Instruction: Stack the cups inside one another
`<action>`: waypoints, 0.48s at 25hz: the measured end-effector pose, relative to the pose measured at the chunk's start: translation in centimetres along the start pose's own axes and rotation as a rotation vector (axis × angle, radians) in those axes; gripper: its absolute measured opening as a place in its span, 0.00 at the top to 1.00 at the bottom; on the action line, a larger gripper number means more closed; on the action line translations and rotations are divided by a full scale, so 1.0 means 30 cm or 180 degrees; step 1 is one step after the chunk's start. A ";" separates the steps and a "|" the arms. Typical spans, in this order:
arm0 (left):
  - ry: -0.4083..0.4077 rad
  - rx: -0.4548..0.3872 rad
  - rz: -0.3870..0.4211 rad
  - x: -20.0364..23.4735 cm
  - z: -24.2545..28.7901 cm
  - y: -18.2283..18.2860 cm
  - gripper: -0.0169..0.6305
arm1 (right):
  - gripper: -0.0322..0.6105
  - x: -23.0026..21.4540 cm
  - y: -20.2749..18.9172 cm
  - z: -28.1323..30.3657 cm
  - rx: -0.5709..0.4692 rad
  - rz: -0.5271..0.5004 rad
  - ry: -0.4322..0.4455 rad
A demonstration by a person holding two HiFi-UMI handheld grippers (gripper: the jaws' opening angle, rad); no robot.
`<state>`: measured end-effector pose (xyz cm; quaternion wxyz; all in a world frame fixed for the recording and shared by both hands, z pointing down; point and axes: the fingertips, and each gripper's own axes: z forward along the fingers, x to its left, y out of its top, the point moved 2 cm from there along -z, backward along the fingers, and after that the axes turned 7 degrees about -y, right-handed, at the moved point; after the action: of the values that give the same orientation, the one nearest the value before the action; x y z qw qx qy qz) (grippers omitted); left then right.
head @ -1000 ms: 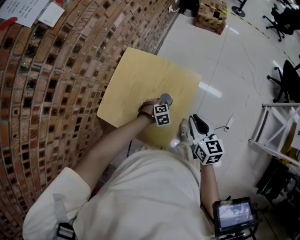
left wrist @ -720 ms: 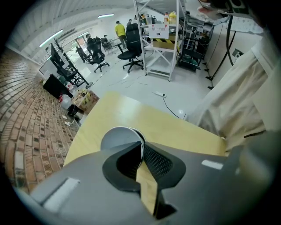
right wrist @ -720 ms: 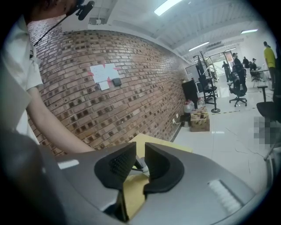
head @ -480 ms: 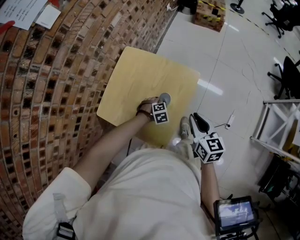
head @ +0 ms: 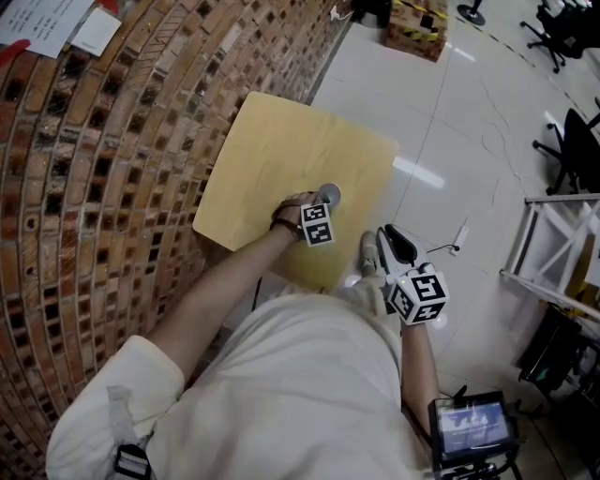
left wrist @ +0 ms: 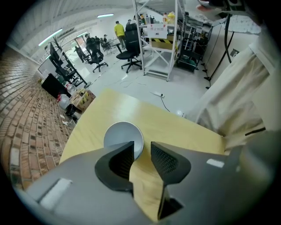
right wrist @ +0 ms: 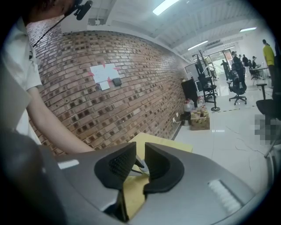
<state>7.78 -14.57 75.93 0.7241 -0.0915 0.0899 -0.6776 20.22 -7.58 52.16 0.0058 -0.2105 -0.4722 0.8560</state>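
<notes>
A grey cup point(head: 329, 194) stands upright on the small yellow table point(head: 281, 150), near its right edge. My left gripper point(head: 322, 203) points steeply down over it. In the left gripper view the cup point(left wrist: 117, 137) has its near rim between the jaws, one finger inside and one outside. The left gripper point(left wrist: 142, 148) is opening and its pads stand off the rim. I cannot tell whether other cups are nested inside. My right gripper point(head: 388, 238) hangs off the table's right side over the floor. In its own view the right gripper point(right wrist: 140, 159) shows a narrow gap with nothing in it.
A brick wall point(head: 94, 187) runs along the table's left side. White tiled floor point(head: 469, 141) lies to the right, with a white metal rack point(head: 553, 253) and office chairs point(head: 572, 150) beyond. A cardboard box point(head: 417, 28) sits far back on the floor.
</notes>
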 end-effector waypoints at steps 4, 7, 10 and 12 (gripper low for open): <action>0.0132 -0.0431 -0.0301 0.010 -0.082 0.019 0.69 | 0.86 0.006 -0.010 -0.004 0.0001 0.0021 -0.0028; 0.0240 -0.0757 -0.0597 0.015 -0.163 0.005 0.68 | 0.86 0.021 -0.015 0.005 -0.0005 0.0029 -0.0049; 0.0334 -0.1010 -0.0887 0.004 -0.242 -0.035 0.68 | 0.86 0.047 -0.021 0.012 0.0004 0.0014 -0.0056; 0.0414 -0.1158 -0.1068 0.000 -0.294 -0.070 0.69 | 0.86 0.068 -0.019 0.021 0.0012 -0.0017 -0.0053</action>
<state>3.51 -14.80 67.94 0.5658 -0.1901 0.2402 -0.7655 18.01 -7.33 52.20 0.0046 -0.2021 -0.4711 0.8586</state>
